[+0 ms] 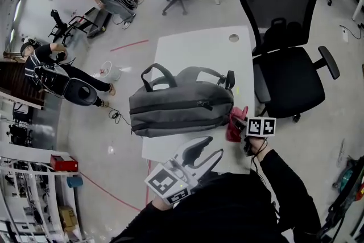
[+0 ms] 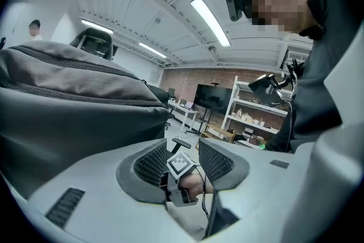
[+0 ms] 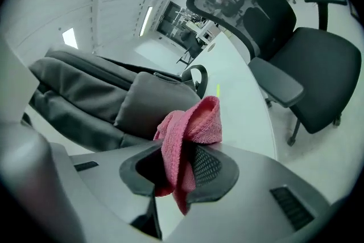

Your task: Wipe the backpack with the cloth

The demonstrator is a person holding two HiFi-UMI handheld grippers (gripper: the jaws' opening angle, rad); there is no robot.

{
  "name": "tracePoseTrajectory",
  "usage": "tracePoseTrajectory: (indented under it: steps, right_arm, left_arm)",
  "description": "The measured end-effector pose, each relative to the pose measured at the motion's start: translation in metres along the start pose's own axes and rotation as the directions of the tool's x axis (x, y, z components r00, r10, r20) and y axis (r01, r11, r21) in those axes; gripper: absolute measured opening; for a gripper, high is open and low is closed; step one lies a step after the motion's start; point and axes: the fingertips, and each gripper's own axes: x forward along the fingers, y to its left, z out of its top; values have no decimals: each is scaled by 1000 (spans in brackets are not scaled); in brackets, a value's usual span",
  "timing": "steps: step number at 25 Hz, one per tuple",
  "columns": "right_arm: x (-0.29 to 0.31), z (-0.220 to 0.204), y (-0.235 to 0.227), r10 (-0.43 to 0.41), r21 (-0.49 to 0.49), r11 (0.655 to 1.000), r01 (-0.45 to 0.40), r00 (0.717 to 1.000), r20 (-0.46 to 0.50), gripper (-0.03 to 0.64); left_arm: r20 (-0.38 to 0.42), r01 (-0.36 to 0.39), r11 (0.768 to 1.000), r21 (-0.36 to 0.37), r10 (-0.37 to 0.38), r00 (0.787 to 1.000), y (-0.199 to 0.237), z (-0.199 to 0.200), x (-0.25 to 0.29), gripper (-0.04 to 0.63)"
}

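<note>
**Cloth clamped at the backpack's end, other jaws empty**

The backpack [image 1: 182,106] lies on its side across the white counter [image 1: 199,48]. It is grey woven fabric with a dark zip running along its length and two looped handles arching from its upper edge. Only the head view gives me the whole bag. The left gripper view shows just a looming grey flank on the left, and the right gripper view shows a rounded pocket panel and one black handle loop.

The cloth [image 3: 190,128] is pink terry, folded over itself. Its doubled top stands above the pads and a tail hangs below them. From the head view it sits just beside the bag's right end, near the counter edge. I cannot tell whether it touches the fabric.

The right gripper [image 1: 241,121] has its jaws closed on the cloth, with the ribbed black pads pressing its folds, which only its own view shows plainly.

The left gripper [image 1: 206,152] hovers at the counter's near edge, beside the bag's lower side. Its jaws stand apart with nothing between them. Through the gap I see only the other gripper's marker cube and the hand behind it.

A black mesh office chair [image 1: 287,65] stands to the right of the counter.
</note>
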Motion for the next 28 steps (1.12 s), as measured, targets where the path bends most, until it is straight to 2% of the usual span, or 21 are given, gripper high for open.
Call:
tracePoseTrajectory:
  steps: [2,4,5,7,8,10,13,17,20,22,24,26,28]
  right_arm:
    - [5,11,-15,-96,-17,995,96,995,27,98]
    - [1,29,-28,-180,-8,983,182,978,104,98]
    - [-3,39,-29,-194,4,981,196,970,149,98]
    - [-6,50,-26,-171,30,985,168,965,198,98]
    - [-3,48,-25,-155,39,988,150,969,191,98]
    - [6,34,-23,-138,44,990,133,981,134,98]
    - [14,3,-13,-133,67,989,128,988,75,98]
    - [2,-15,5,-133,147,983,113,982,134,98]
    - [-17,-12,36,-96,128,989,69,971,218,98]
    - [-36,-1,67,-56,94,995,29,951,304,98]
    - [-61,16,105,-10,43,999,-8,913,408,98]
    - [-91,38,149,20,-49,999,7,855,519,98]
    - [-123,55,197,30,-135,988,71,777,629,98]
  left_arm:
    - [-3,-13,1000,-2,13,1000,0,-1,-4,187]
    - [-17,-24,1000,5,24,1000,-2,-3,-9,187]
    - [-25,-30,999,15,31,999,-3,-3,-13,187]
    - [-39,-46,998,44,48,998,-2,-4,-22,187]
    - [-42,-53,997,55,56,998,1,-5,-27,187]
    - [-41,-54,997,56,56,998,7,-8,-34,187]
    - [-26,-18,998,66,19,999,13,-10,-45,187]
    - [6,44,996,79,-45,999,23,-6,-65,187]
    - [40,88,994,71,-91,995,36,-6,-86,187]
    - [50,117,991,70,-121,991,43,-8,-106,187]
    - [59,144,988,61,-147,987,51,-11,-126,187]
    - [72,172,984,43,-175,982,59,-15,-143,187]
    - [89,202,979,21,-203,975,68,-18,-160,187]
